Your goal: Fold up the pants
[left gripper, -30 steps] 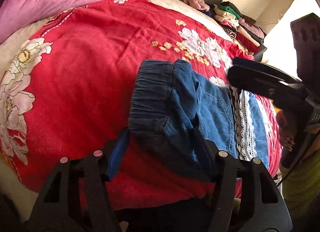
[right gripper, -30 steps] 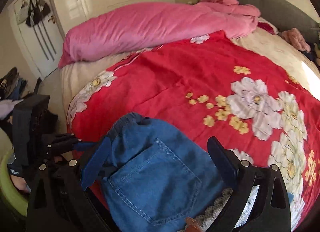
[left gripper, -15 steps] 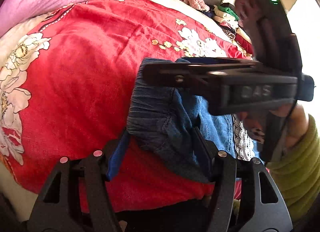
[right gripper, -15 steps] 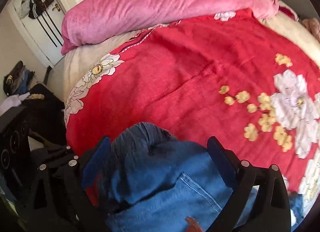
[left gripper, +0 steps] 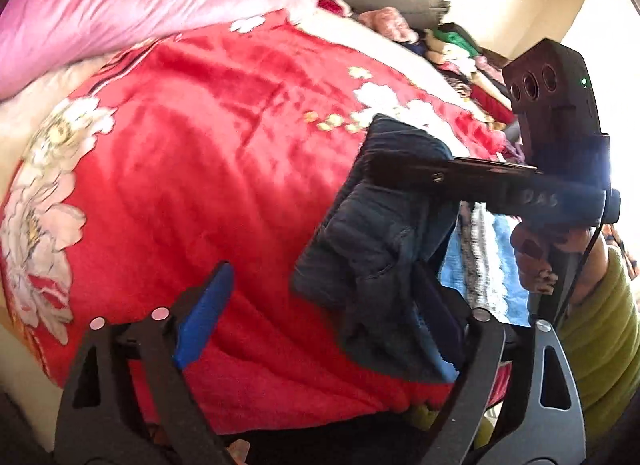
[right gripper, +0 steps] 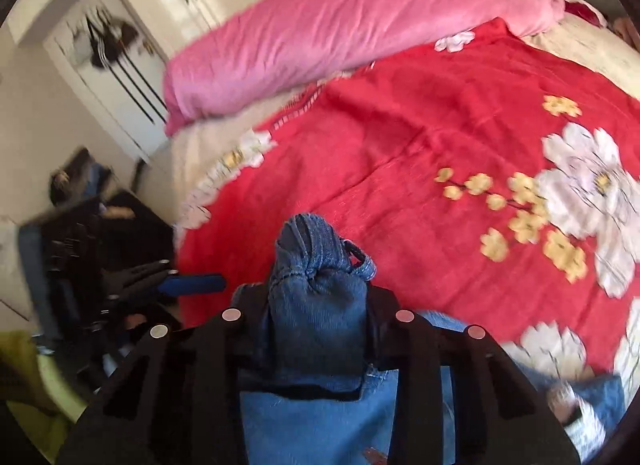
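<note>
While the right hand-held gripper pinches a bunched wad of the denim pants low in the middle of its own view, its jaws are closing, and the fabric is plainly squeezed between them, waistband gathers poking out past the tips. From the left camera that same gripper shows at centre right, reaching in from the right edge with the dark denim hanging off it in a loose drape above the red floral blanket.

The left hand-held gripper sits at the bottom of its frame with jaws opening wide; its left blue-padded finger is well clear of the cloth, while the right one has a fold of denim lying against it but nothing pinched.

The pants lie at the near edge of the bed, partly lifted, with the rest of the blue legs trailing toward the lower right of the right view beside something lacy.

To do this step well, I would say the right grip wants to be firm on the whole waistband thickness, not just one layer, or the fold will slip out lopsided. The free left gripper would best take the opposite corner, so that the edge stays taut and square as it is carried over. The pink duvet at the top is well out of the way.
</note>
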`<state>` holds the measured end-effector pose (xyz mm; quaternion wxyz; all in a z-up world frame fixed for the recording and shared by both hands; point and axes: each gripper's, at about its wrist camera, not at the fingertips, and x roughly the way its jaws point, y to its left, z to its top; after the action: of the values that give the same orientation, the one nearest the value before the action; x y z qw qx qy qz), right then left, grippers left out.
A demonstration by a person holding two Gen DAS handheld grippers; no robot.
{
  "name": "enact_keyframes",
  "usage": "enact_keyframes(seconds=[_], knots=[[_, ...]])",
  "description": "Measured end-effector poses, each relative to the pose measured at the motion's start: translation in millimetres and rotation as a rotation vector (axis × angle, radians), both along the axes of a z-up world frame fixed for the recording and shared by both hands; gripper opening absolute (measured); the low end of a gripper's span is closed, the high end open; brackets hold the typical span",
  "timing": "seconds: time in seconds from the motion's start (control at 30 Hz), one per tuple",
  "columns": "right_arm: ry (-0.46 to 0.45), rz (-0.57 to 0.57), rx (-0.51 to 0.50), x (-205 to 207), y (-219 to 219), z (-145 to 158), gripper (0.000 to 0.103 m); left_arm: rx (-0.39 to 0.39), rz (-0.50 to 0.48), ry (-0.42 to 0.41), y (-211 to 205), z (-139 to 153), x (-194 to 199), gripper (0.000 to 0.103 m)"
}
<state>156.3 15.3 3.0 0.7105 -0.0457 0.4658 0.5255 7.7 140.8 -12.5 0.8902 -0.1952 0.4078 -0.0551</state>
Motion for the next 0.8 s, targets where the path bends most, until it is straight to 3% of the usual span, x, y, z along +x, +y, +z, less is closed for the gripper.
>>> enact_keyframes(seconds=[0.03, 0.17, 0.3, 0.4, 0.47, 0.5, 0.67, 0.8], knots=[[0.012, -0.006, 0.022, 1, -9, 3, 0.034, -0.011, -0.016, -0.013, -3, 1, 0, 0.084], [0.033, -0.030, 0.107, 1, -46, 16, 0.034, -0.188, -0.126, -0.020, -23, -3, 6, 0.092], [-0.002, -0.053, 0.174, -4, -86, 32, 0.034, -0.294, -0.189, 0.002, -42, -10, 17, 0.092], [-0.028, -0.078, 0.200, -7, -110, 39, 0.034, -0.365, -0.249, -0.031, -61, -1, 24, 0.092], [-0.040, -0.110, 0.218, -8, -127, 41, 0.039, -0.363, -0.316, -0.063, -84, 11, 26, 0.092], [-0.055, -0.141, 0.223, -9, -140, 43, 0.049, -0.344, -0.350, -0.074, -99, 16, 27, 0.092], [-0.076, -0.377, 0.178, -18, -216, 30, 0.076, -0.250, -0.537, -0.062, -171, 15, 26, 0.092], [-0.020, -0.497, 0.118, -34, -257, 4, 0.078, -0.202, -0.621, 0.005, -203, -8, 21, 0.092]])
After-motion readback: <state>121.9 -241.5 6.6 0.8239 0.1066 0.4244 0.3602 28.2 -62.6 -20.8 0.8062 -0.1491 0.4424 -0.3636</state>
